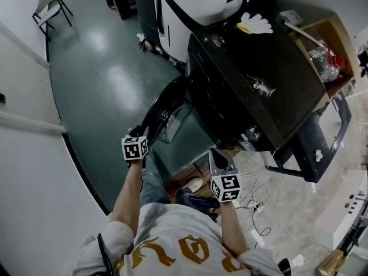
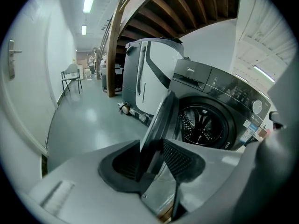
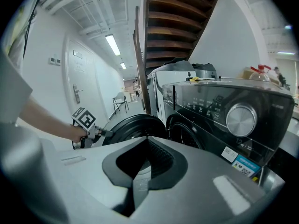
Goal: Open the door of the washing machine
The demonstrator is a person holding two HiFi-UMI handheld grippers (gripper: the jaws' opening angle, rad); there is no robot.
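Nearest the person, the grey two-jaw right gripper (image 1: 218,157) hangs clenched on nothing, apparently held in reserve. To its left, the grey two-jaw left gripper (image 2: 152,157) is clamped across the rim of the round black glass-centred door (image 2: 161,120), judged the grip for swinging it. The door stands upright and well open, left of the drum opening (image 2: 203,125). Being round, it has no long axis; its plane runs from the black front-loading washing machine (image 1: 259,85) towards the near left.
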